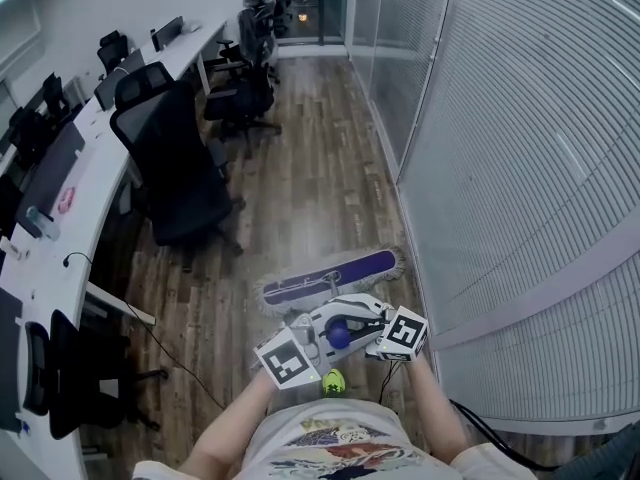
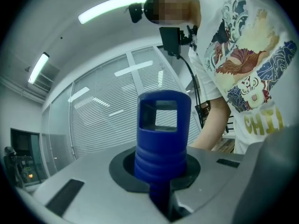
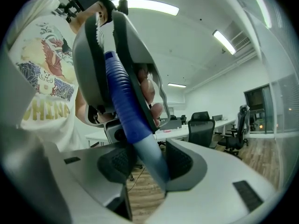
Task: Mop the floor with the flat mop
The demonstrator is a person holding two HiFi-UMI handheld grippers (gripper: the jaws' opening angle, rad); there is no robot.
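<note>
The flat mop's purple head [image 1: 330, 276], fringed in white, lies on the wood floor close to the glass wall. Its pole rises towards me and ends in a blue ribbed grip [image 1: 340, 336]. My left gripper [image 1: 318, 340] is shut on that blue grip [image 2: 161, 134], whose hollow end sticks up between the jaws. My right gripper [image 1: 362, 320] is shut on the grey-blue pole [image 3: 150, 157] just below the grip, black pads [image 3: 183, 161] pressed on either side. In the right gripper view the left gripper [image 3: 96, 55] sits above, clamped round the blue grip [image 3: 122, 101].
A glass partition with blinds [image 1: 520, 168] runs along the right. Black office chairs [image 1: 175, 173] and a long white desk [image 1: 60, 238] stand on the left. A thin cable [image 1: 175, 358] trails over the floor. Wood flooring [image 1: 310, 148] stretches ahead.
</note>
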